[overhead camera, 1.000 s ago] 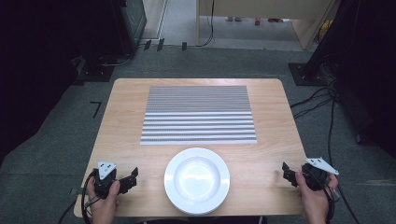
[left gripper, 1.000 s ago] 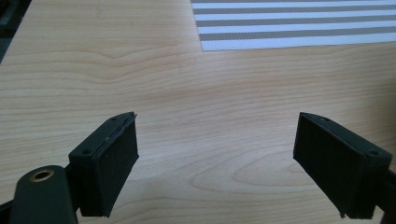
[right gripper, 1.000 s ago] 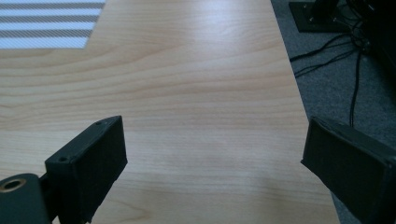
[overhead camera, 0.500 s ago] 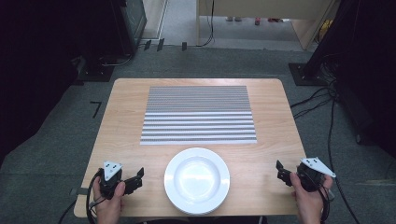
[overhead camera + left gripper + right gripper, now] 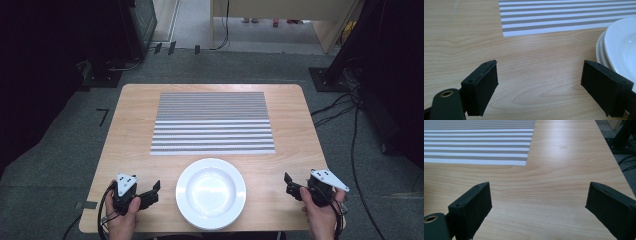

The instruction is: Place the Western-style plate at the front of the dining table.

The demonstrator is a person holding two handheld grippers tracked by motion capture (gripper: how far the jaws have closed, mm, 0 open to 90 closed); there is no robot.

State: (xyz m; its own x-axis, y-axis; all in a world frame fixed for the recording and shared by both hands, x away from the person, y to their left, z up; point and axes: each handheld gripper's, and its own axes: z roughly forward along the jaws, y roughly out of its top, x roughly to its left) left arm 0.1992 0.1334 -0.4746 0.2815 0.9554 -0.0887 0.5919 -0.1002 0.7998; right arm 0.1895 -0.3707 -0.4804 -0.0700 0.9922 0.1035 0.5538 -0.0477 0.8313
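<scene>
Plates (image 5: 210,193) stacked, holding nothing.

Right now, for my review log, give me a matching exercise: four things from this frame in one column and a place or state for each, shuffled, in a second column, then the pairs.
Things:
1. plates
2. placemat
3. left gripper
4. right gripper

Places or states:
A. striped, lying flat at mid-table
B. open, at the near right edge of the table
C. white, stacked at the near edge, centre
D. open, just left of the plates, not touching them

Pairs: 1-C, 2-A, 3-D, 4-B
</scene>
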